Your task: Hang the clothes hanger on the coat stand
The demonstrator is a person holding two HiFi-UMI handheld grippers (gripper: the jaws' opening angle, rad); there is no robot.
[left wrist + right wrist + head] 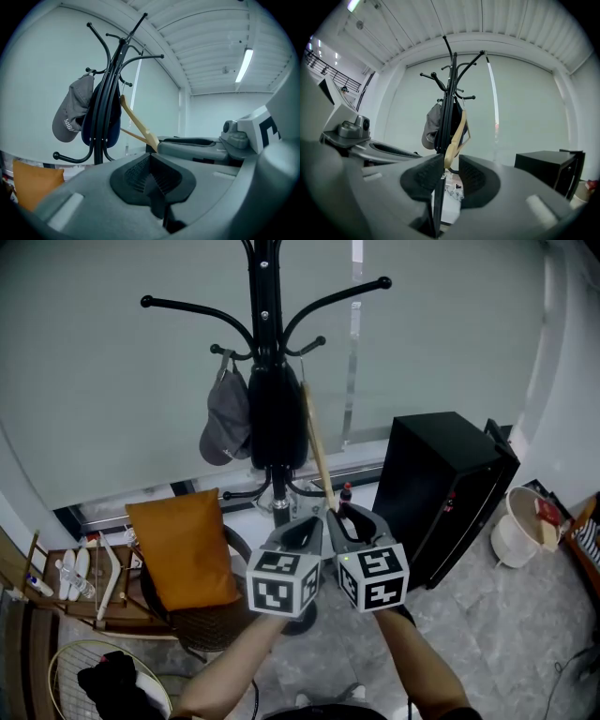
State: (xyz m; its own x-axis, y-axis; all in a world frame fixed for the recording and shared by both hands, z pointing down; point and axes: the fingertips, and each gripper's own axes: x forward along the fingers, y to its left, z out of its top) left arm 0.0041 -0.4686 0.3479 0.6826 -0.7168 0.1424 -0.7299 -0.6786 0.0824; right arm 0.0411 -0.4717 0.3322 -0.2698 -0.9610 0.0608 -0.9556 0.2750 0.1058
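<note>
Against a pale wall (94, 381), right gripper (451, 164) fingers (471, 174) apparently grasp the slim wooden hanger (457, 136); left gripper (151, 161) clenched.

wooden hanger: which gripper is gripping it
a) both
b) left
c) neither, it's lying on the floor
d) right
d: the right gripper view shows the lower end of the wooden hanger between the jaws of the right gripper, while the left gripper has its jaws closed together on nothing.
</note>
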